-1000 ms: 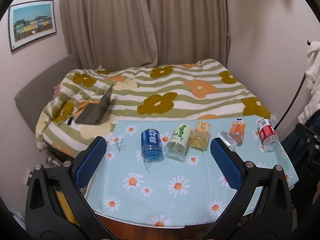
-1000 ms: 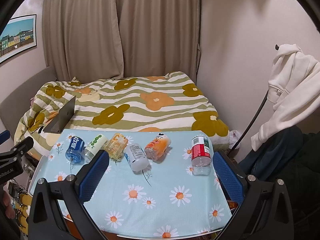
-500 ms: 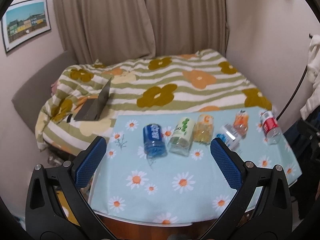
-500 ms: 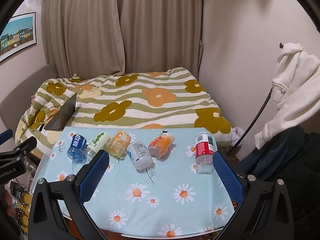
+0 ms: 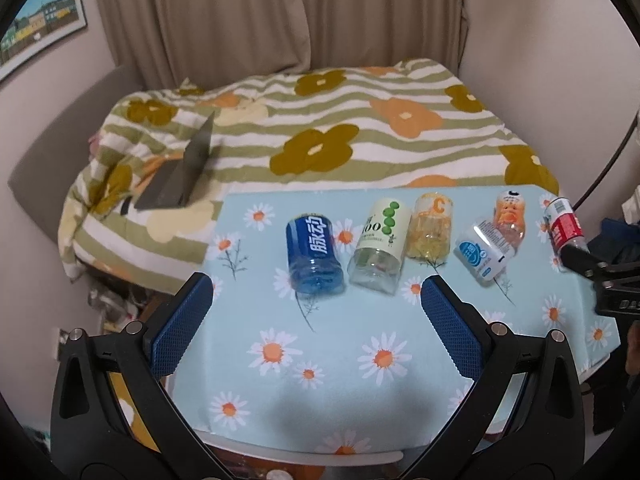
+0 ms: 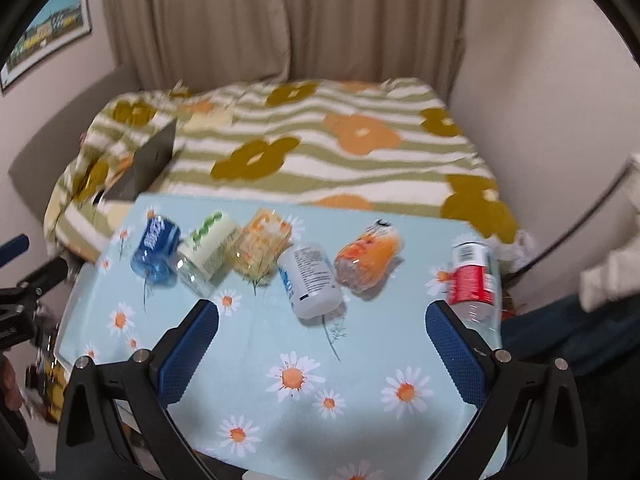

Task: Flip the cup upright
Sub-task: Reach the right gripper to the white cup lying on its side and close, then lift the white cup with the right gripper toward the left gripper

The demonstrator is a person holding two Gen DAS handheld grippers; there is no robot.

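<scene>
Several cut-off bottle cups lie on their sides in a row on the daisy tablecloth: blue [image 5: 314, 254] [image 6: 157, 249], white-green [image 5: 380, 246] [image 6: 206, 252], yellow [image 5: 430, 226] [image 6: 262, 246], white-blue [image 5: 482, 252] [image 6: 312, 280], orange [image 5: 510, 216] [image 6: 368, 258] and red [image 5: 564, 226] [image 6: 474, 276]. My left gripper [image 5: 316, 320] is open and empty, in front of the blue and white-green cups. My right gripper [image 6: 322, 348] is open and empty, in front of the white-blue cup, its right finger near the red cup.
The table [image 5: 360, 360] stands against a bed with a striped flower quilt [image 5: 320, 132]. A half-open laptop [image 5: 180, 180] lies on the bed at the left. Curtains [image 5: 280, 16] hang behind. The right gripper's side shows at the left wrist view's right edge [image 5: 600, 280].
Both grippers have moved forward and down toward the table; the cups look larger and nearer. Both stay open. The cups have not moved.
</scene>
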